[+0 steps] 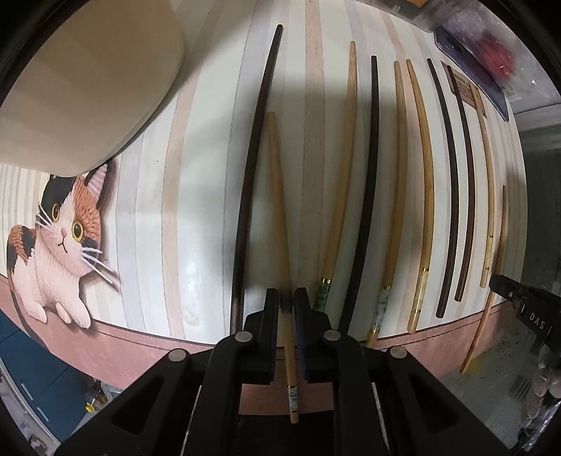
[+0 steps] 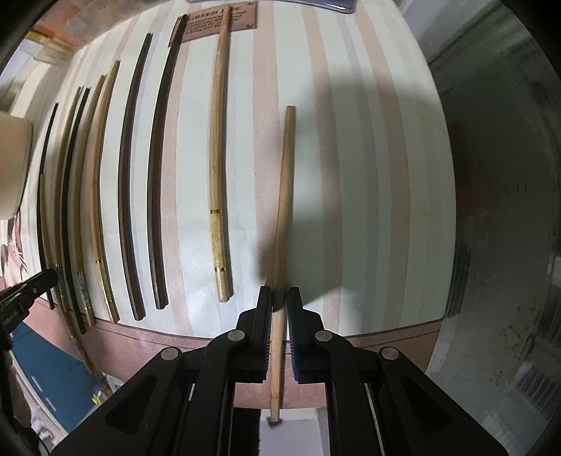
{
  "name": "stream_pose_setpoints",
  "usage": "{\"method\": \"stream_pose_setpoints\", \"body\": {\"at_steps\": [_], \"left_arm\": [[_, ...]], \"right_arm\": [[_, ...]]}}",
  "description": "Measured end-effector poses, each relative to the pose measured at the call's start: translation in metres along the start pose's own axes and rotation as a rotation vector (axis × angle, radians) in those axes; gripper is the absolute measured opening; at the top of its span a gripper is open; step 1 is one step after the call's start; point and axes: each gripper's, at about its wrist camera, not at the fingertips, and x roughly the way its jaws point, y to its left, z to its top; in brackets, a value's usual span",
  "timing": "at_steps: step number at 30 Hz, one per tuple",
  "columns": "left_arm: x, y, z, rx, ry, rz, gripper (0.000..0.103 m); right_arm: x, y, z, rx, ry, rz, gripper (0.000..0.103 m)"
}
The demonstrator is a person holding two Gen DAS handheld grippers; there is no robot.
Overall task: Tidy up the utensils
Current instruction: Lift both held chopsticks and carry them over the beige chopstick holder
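A: Which way do my held chopsticks run?

B: Left gripper [image 1: 286, 298] pinches a pale chopstick [image 1: 277, 196], long axis 6 to 12 o'clock, tip tilted toward 11; right gripper [image 2: 279, 296] pinches a plain wooden chopstick [image 2: 284, 210], tip at 12; both lie over the striped mat [image 2: 368, 175].

A: Any writing I can read?

B: A brown card [image 2: 224, 19] at 12 o'clock reads "GREEN L…E"; "DAS" marks the right gripper in the left view.

striped cat placemat [image 1: 147, 196] carries chopsticks [image 1: 371, 182] in a row.
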Motion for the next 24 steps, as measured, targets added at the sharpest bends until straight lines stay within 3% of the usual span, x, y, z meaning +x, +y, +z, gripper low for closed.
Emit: {"method": "stream_pose_setpoints", "body": {"at_steps": [2,3,9,12,21,24], "left_arm": [[0.004,-0.001,0.003,0.011,0.000,0.010,0.008],[0.015,-0.014,0.018,0.013,0.000,0.013,0.008],[0.027,-0.017,0.023,-0.005,-0.036,0.013,0.004],[0.025,-0.012,0.028,-0.011,-0.072,0.065,0.004],[-0.024,0.028,0.001,-0.044,-0.194,0.064,0.004],[-0.052,0.017,0.000,-0.051,-0.225,0.038,0.004]], "right_arm": [[-0.003,-0.002,0.026,-0.011,0.020,-0.014,0.010],[-0.002,0.000,0.029,-0.017,0.027,-0.020,0.010],[0.001,0.002,0.038,-0.028,0.045,-0.030,0.010],[-0.002,0.002,0.033,-0.023,0.026,-0.027,0.009],[-0.027,-0.020,0.010,0.061,-0.070,0.037,0.007],[-0.039,-0.023,0.006,0.072,-0.108,0.059,0.007]]}}
